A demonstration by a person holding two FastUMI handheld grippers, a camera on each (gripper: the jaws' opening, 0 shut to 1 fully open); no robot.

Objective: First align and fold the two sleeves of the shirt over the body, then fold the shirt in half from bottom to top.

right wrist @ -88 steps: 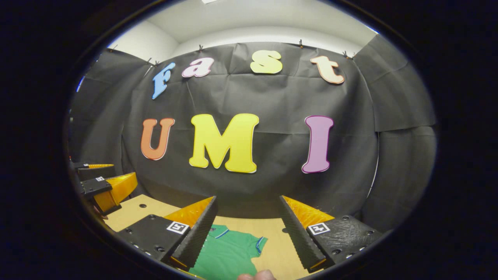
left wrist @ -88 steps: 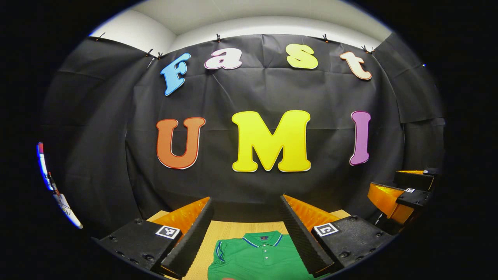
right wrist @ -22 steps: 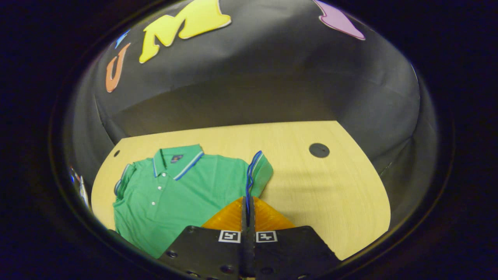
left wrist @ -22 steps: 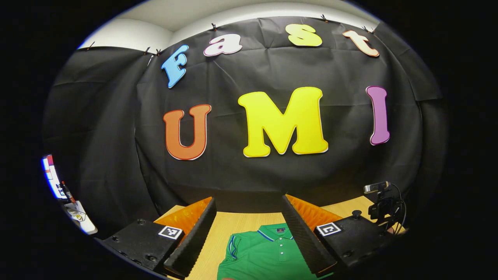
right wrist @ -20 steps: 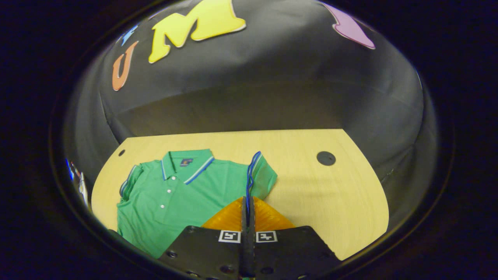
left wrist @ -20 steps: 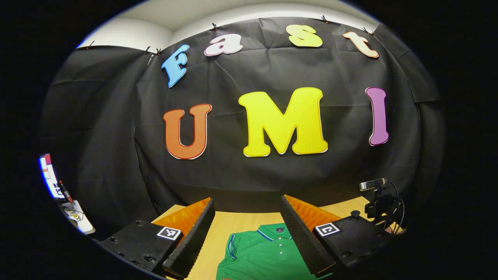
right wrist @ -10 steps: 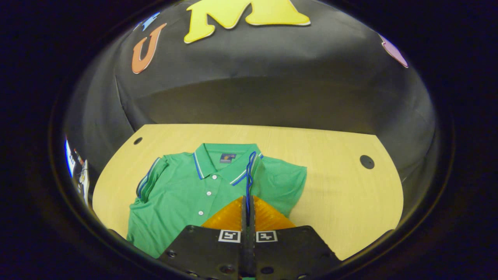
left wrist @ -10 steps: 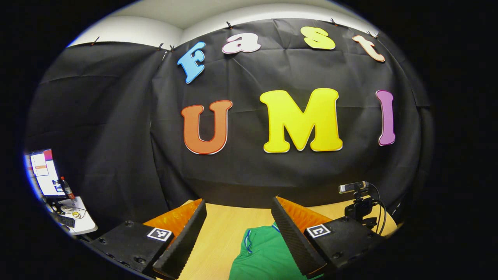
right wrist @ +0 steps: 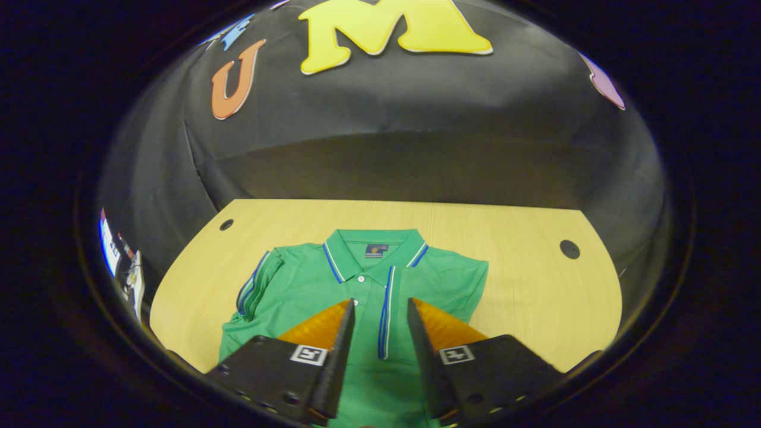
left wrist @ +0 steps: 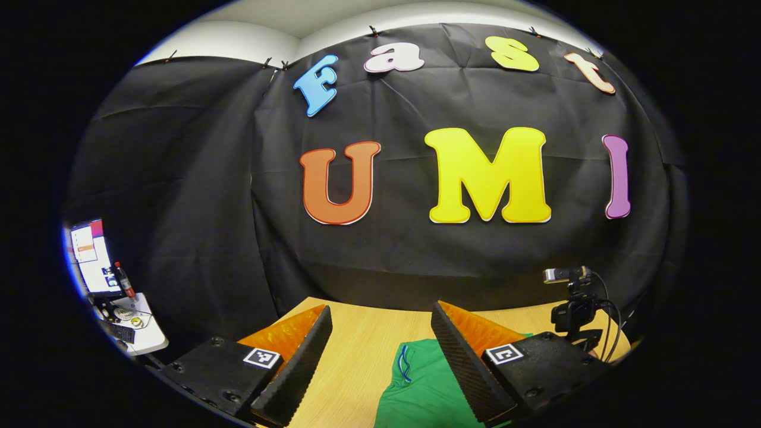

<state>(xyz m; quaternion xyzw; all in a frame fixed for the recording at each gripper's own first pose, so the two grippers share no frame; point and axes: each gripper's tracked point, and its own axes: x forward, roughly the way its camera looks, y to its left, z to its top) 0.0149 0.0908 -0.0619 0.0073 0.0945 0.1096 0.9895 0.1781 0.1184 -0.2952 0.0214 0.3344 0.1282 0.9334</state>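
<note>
A green polo shirt (right wrist: 297, 285) with blue-striped trim lies flat on the wooden table (right wrist: 535, 285), collar (right wrist: 371, 246) away from me. One sleeve is folded over the body, and its striped cuff (right wrist: 386, 309) runs straight down the chest. My right gripper (right wrist: 380, 303) hovers open just above that cuff, one finger on each side, not touching it. The other sleeve (right wrist: 252, 291) still sticks out at the left. In the left gripper view my left gripper (left wrist: 380, 309) is open above the table (left wrist: 357, 345), with a green sleeve and its cuff (left wrist: 404, 364) low between the fingers.
Two round holes (right wrist: 226, 224) (right wrist: 569, 248) sit near the table's far corners. A small camera on a stand (left wrist: 571, 297) rises at the table's right edge in the left gripper view. A side desk with a monitor (left wrist: 89, 255) stands beyond the booth at the left.
My right gripper carried the sleeve leftward over the shirt's body, then opened and let it go. My left gripper swung to the left, toward the other sleeve, and stayed open.
</note>
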